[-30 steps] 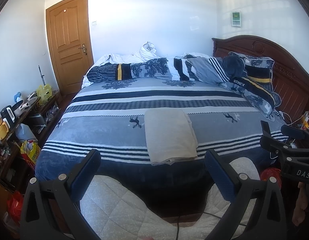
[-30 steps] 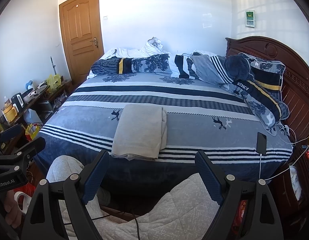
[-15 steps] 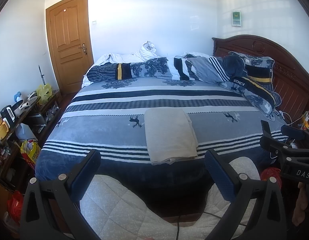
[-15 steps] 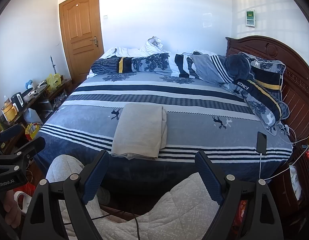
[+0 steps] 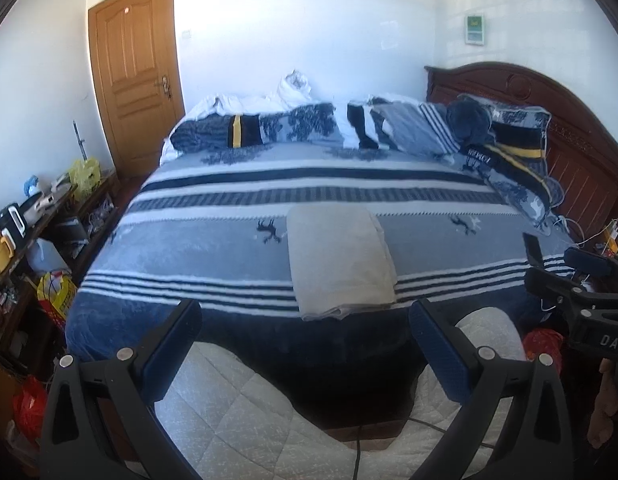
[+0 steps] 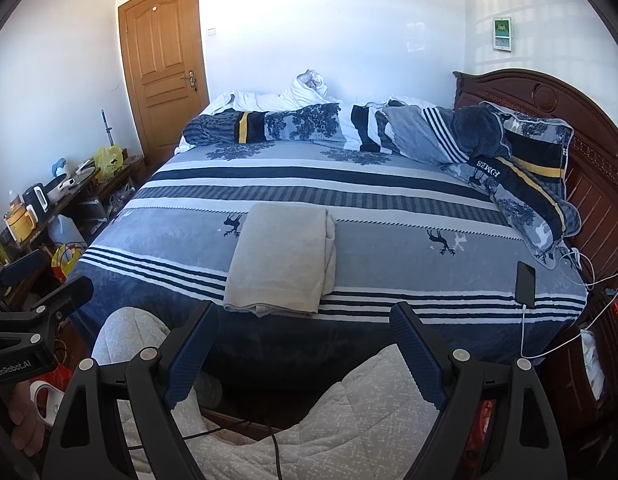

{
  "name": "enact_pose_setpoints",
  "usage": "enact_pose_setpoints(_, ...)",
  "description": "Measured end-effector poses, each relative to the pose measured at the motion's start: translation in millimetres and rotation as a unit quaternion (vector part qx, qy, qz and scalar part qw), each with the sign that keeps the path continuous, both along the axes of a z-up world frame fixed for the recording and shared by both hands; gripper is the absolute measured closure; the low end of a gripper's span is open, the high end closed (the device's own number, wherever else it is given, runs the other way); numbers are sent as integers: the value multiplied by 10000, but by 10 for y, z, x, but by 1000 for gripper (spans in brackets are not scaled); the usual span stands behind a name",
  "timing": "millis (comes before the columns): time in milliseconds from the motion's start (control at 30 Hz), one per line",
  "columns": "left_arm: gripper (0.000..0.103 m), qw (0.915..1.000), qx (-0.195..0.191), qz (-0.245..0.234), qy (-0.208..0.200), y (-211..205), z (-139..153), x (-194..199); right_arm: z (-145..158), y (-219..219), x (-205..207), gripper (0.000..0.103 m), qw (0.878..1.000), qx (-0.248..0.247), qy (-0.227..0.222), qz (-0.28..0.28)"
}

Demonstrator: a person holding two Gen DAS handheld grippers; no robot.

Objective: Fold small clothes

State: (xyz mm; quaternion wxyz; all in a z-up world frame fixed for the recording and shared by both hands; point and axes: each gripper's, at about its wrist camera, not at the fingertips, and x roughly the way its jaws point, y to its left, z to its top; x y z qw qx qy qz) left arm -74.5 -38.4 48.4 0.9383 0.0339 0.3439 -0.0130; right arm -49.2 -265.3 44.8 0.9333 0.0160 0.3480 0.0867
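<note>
**Both tongs wide and empty above the lap, folded cloth on the bed**

The left tongs (image 5: 305,322) are spread wide, nothing between the blue-padded fingers (image 5: 177,344), which touch nothing. The right tongs (image 6: 303,326) are just as wide and equally empty. Each pair points forward over the person's knees, covered in pale quilted trousers (image 6: 349,412), toward the near edge of the bed (image 6: 389,216).

The two tools are held level and side by side, well short of the bedding. In the left view the right tool shows as a black frame at the right edge; in the right view the left tool shows at the left edge, with fingers of the hand (image 6: 23,420) gripping it partly visible below.

The beige folded garment (image 5: 339,262) lies flat on the striped blue bedspread near the front edge of the bed, its open layers showing along the near side. A black phone (image 6: 525,284) on a white cable rests on the bedspread well to the garment's right.

Rumpled pillows and bedding (image 6: 389,128) are piled along the far side. The lower corners of both views are cut off by the lens rim, and the cluttered shelf (image 5: 41,216) at left is too small to sort out.
</note>
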Motion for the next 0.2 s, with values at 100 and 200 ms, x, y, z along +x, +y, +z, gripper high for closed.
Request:
enact_pose_setpoints(100, 0, 9996, 3, 28, 295, 32, -168, 196, -126, -30, 119, 13, 9998, 52, 161, 47)
enact_pose_setpoints(200, 0, 9987, -12, 36, 500, 38, -291, 436, -282, -73, 336, 13, 9989, 171, 429, 55)
